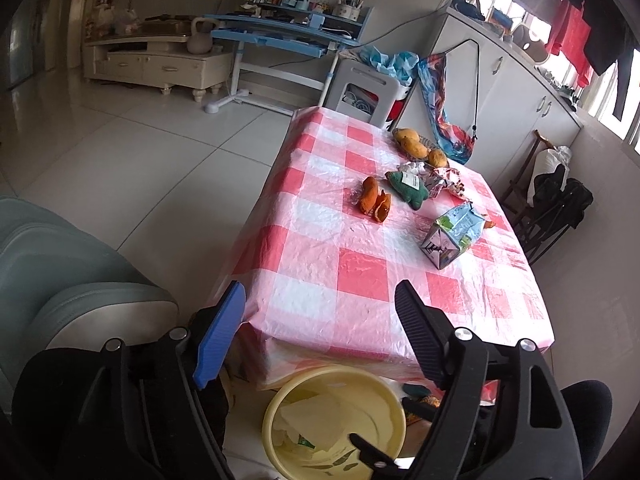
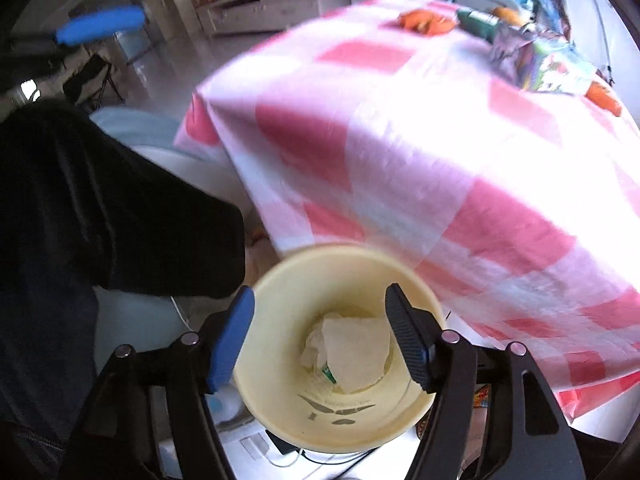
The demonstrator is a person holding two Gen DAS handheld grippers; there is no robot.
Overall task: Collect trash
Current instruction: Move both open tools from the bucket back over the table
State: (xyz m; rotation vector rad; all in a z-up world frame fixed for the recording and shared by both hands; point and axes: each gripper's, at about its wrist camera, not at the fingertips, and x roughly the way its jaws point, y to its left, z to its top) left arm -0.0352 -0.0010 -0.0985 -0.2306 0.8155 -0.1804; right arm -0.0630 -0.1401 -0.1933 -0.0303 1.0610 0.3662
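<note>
A pale yellow bin (image 2: 276, 280) stands on the floor at the table's near corner, with crumpled white paper (image 2: 356, 352) lying in it. My right gripper (image 2: 320, 292) hangs open over the bin's mouth, nothing between its fingers. My left gripper (image 1: 320, 288) is open too and holds nothing. It points at the near end of the table, with the bin (image 1: 280, 400) below it. On the red-and-white checked cloth (image 1: 360, 272) lie orange peels (image 1: 374, 200), a crushed drink carton (image 1: 456, 236) and a crumpled wrapper (image 1: 446, 180).
A green soft toy (image 1: 408, 188) and several mangoes (image 1: 416, 144) lie at the table's far end. A grey-green sofa (image 1: 60, 264) stands left of the table. A person's dark clothing (image 2: 120, 200) fills the left of the right wrist view. White cabinets (image 1: 500, 92) line the right wall.
</note>
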